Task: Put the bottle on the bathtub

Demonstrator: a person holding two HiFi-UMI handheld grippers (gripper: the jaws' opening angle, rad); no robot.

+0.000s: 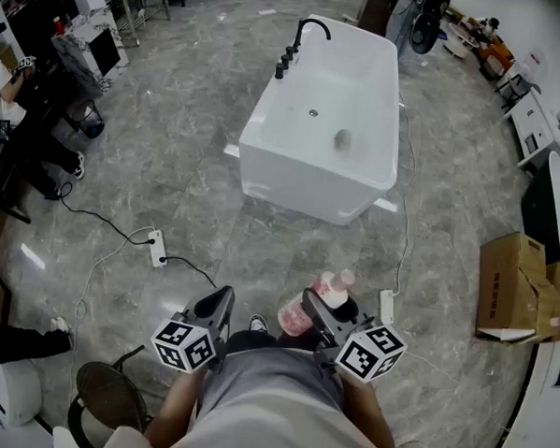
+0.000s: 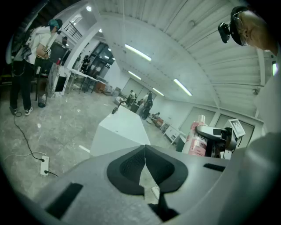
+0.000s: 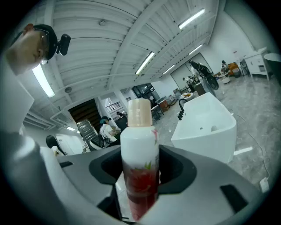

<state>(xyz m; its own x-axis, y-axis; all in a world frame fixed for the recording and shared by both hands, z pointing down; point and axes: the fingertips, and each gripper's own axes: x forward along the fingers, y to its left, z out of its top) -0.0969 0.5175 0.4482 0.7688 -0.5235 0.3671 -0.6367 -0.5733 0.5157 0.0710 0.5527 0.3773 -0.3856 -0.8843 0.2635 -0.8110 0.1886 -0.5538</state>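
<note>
Low in the head view, our right tool (image 1: 319, 303) pinches the bottle (image 1: 333, 289), our left tool (image 1: 225, 300) is pressed together and empty, and the bathtub (image 1: 292, 177) sits well apart at upper centre, so we risk dropping the smooth bottle on the way if the grip slackens.

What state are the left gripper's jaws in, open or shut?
Shut: the left gripper shows its jaw tips meeting, nothing between them.

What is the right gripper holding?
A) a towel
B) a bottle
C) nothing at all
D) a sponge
B: in the right gripper view, the right gripper has its jaws pressed on both sides of a white and pink bottle.
</note>
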